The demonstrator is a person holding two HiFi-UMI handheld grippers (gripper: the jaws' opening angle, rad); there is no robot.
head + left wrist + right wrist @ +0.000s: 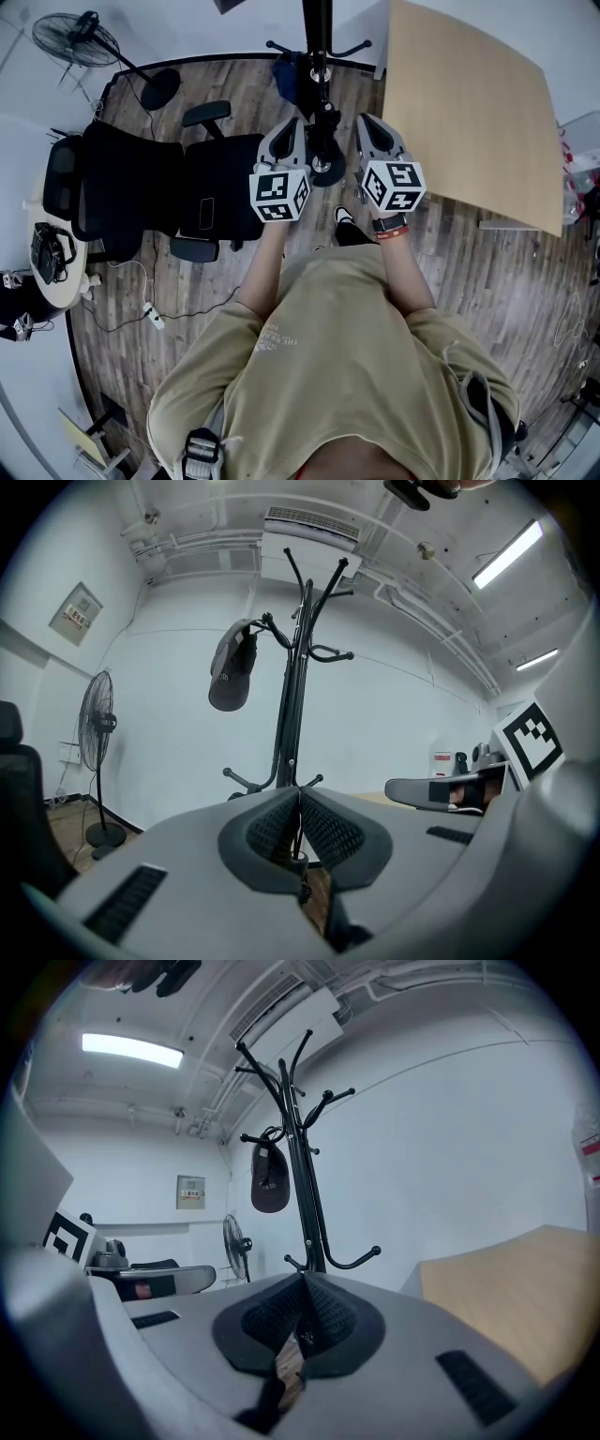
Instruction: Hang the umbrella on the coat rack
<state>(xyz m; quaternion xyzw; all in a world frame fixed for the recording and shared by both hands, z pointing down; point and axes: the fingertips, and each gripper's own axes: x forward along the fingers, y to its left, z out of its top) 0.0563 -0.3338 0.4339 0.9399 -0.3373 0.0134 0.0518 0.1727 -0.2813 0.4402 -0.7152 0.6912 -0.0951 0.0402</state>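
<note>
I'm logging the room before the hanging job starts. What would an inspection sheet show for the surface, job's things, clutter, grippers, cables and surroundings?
Surface: wood-plank floor; tan table at the right.
Job's things: coat rack upright, a dark cap on one hook; blue thing by its base, too small to identify; the thing to hang not made out.
Clutter: black office chairs left of the rack.
Grippers: left gripper and right gripper both have jaws together, nothing between.
Cables: white power strip with cord on the floor at the left.
Surroundings: standing fan, white walls.
</note>
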